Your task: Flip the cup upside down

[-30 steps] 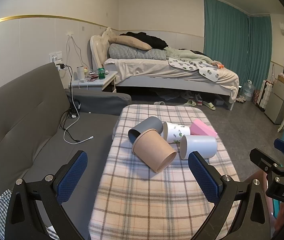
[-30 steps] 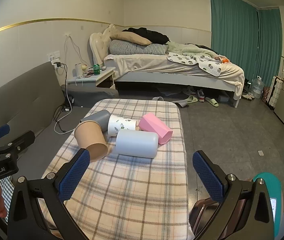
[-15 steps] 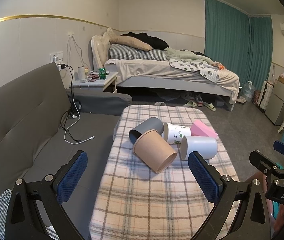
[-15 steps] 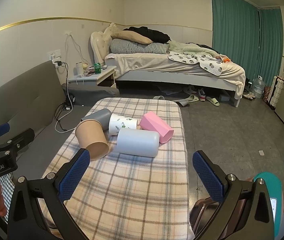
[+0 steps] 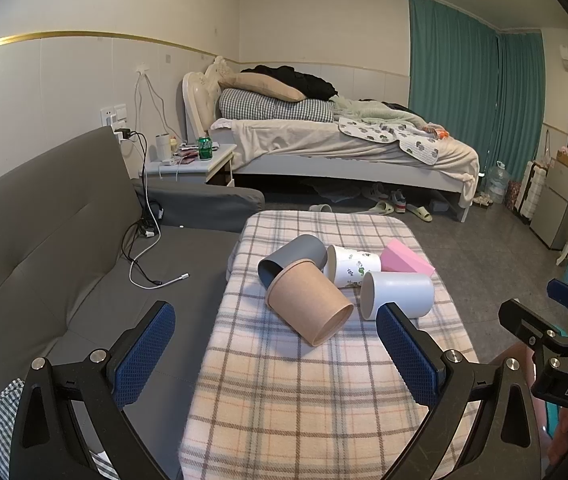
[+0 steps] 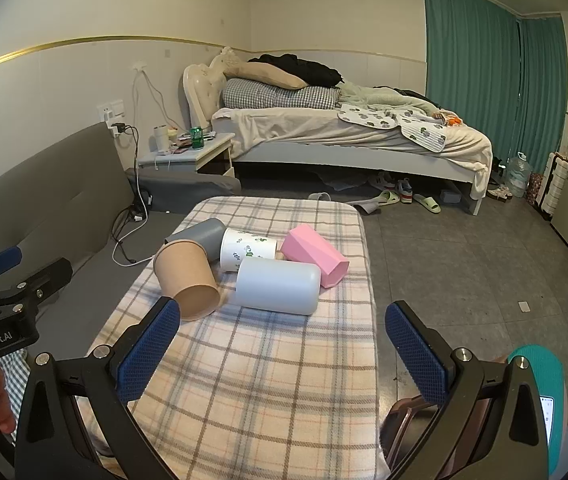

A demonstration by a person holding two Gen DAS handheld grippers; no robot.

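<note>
Soft, even indoor light, moderately dim. Faint shadows under cups ahead of left gripper (image 5: 275, 354). No glare. Sharp focus throughout. Strong fisheye bending; black vignette at corners of both views.

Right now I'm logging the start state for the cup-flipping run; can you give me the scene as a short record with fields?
surface: plaid blanket
cups: five, all on their sides
brown paper cup: nearest the left gripper
white plastic cup: nearest the right gripper
behind them: grey cup, leaf-print cup, pink cup
grippers: both open, empty, short of the cups
</note>
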